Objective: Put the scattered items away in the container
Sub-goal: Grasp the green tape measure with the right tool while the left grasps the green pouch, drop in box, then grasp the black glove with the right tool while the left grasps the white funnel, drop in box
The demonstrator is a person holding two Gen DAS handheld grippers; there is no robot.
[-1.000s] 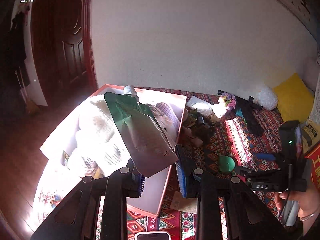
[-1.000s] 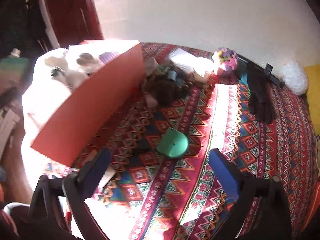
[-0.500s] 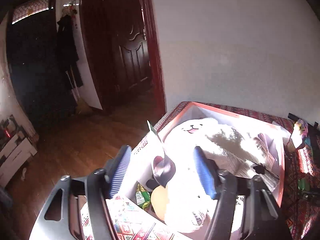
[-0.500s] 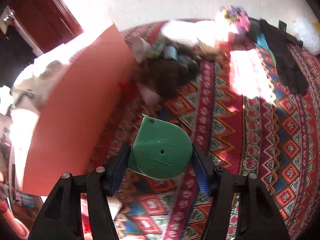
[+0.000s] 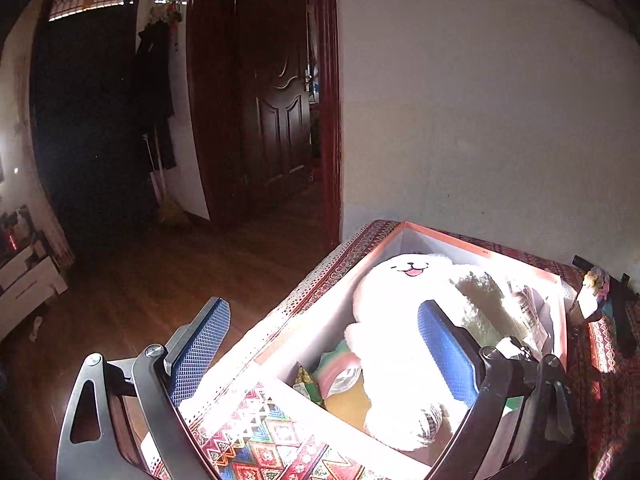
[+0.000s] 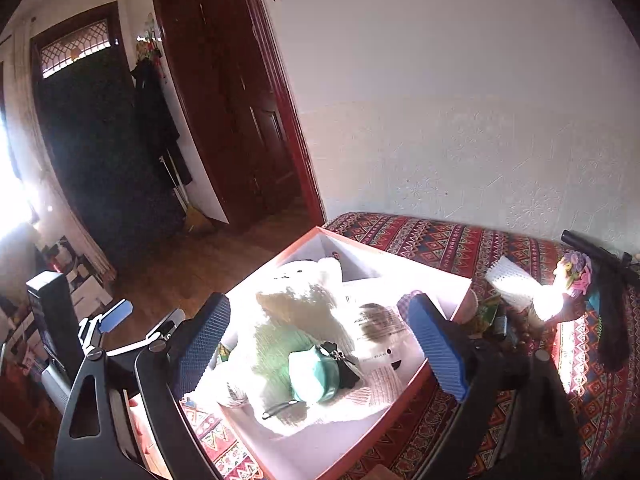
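Right wrist view: right gripper [image 6: 322, 344] fingers spread wide, just been opening, nothing between pads. Green round item [image 6: 314, 374] lies in box [image 6: 460, 298] on white plush toy [image 6: 304, 300], just below midpoint between fingers, toward 6 o'clock, touching neither. Left wrist view: left gripper [image 5: 322, 354] fingers also wide, just been opening, empty; silver pouch [image 5: 340, 372] in box near corner, between fingers at 5 o'clock, beside plush. Box sits on patterned surface [image 6: 440, 240].
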